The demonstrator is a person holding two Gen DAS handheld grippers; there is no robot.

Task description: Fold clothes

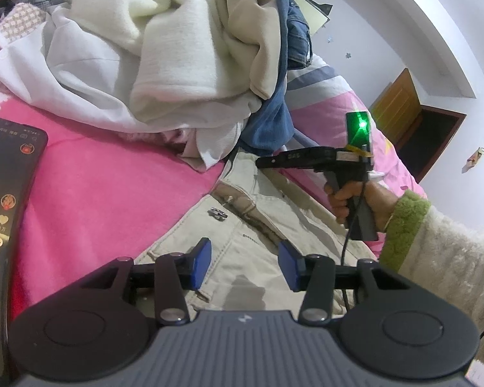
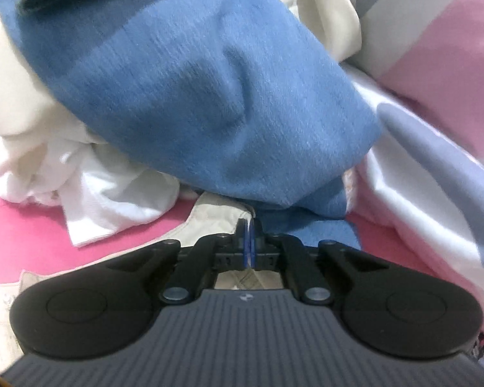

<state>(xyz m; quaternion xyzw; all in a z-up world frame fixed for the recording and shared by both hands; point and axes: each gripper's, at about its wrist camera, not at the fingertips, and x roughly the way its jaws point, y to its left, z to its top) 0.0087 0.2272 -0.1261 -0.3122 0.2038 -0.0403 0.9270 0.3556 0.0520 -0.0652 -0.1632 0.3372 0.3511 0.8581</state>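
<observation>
On a pink bedspread (image 1: 96, 177), my left gripper (image 1: 244, 262) hovers with its jaws apart over a pair of beige trousers (image 1: 251, 235), nothing between its blue pads (image 1: 203, 258). My right gripper (image 2: 249, 242) is clamped tight, a sliver of pale cloth apparently caught between its pads, probably the trousers' edge, though blur makes that uncertain. Behind lies a heap of cream (image 1: 177, 32), white and blue clothes (image 2: 193, 96).

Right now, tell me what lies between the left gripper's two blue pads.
In the left wrist view, the left gripper has only the beige trousers lying under the gap between its pads; neither pad touches them.
</observation>
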